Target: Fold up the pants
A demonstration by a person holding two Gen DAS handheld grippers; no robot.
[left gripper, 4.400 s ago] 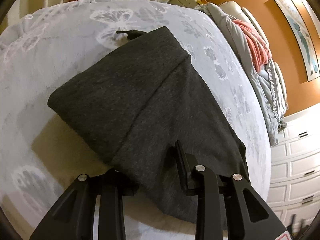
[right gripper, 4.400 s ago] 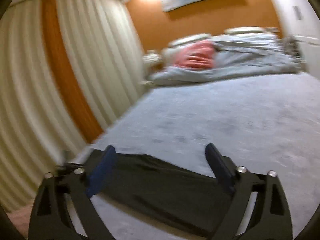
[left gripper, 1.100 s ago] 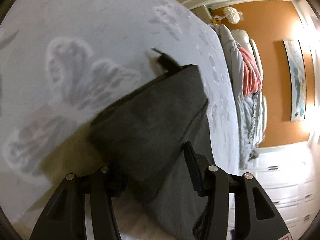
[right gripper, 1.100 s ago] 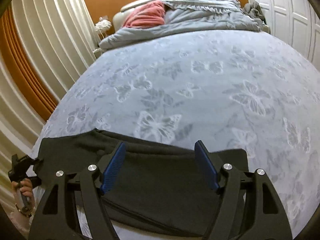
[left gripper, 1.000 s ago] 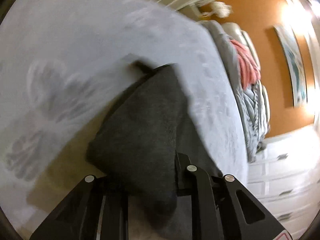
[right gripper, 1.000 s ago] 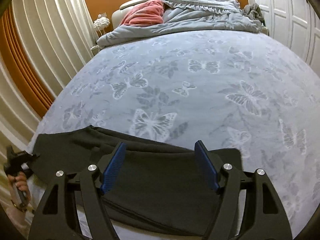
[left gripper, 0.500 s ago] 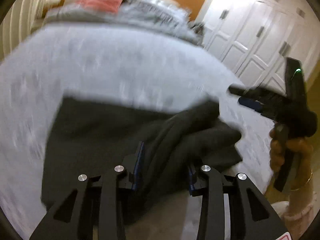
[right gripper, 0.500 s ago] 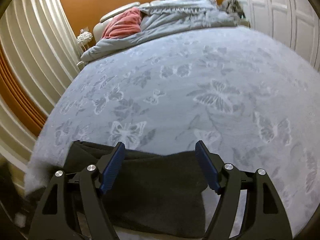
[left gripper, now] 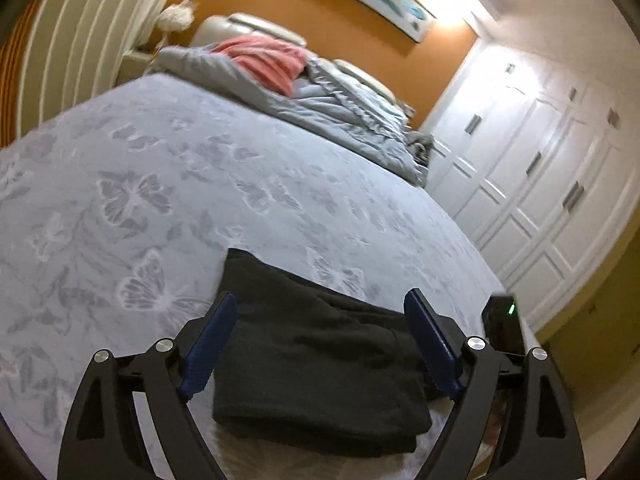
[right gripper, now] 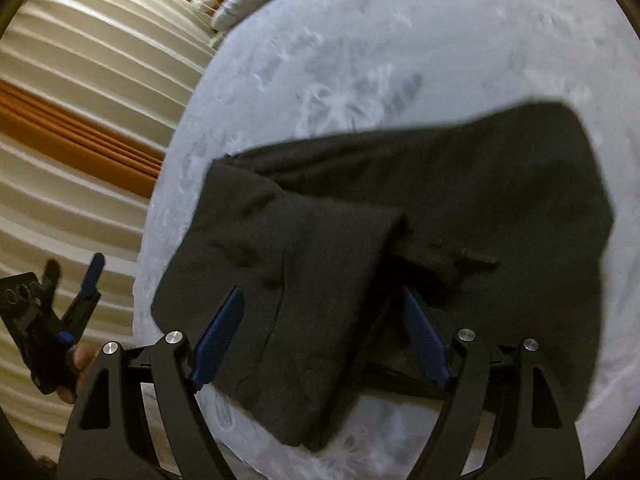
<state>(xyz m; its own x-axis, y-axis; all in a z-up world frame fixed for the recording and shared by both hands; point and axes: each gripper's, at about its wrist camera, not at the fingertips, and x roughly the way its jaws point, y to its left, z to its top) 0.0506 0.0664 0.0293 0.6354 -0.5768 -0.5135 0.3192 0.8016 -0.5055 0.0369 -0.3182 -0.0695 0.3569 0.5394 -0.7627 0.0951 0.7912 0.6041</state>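
both sets of fingers spread wide and holding nothing, the left gripper [left gripper: 316, 344] and right gripper [right gripper: 324, 336] hover over the dark pants [left gripper: 308, 344], which lie in a compact stacked bundle near the bed [left gripper: 168, 168] edge, so folding looks nearly finished.

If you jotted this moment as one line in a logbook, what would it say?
stage: fold laid | pants: dark, folded on butterfly bedspread | left tongs: open, over pants | right tongs: open, over pants
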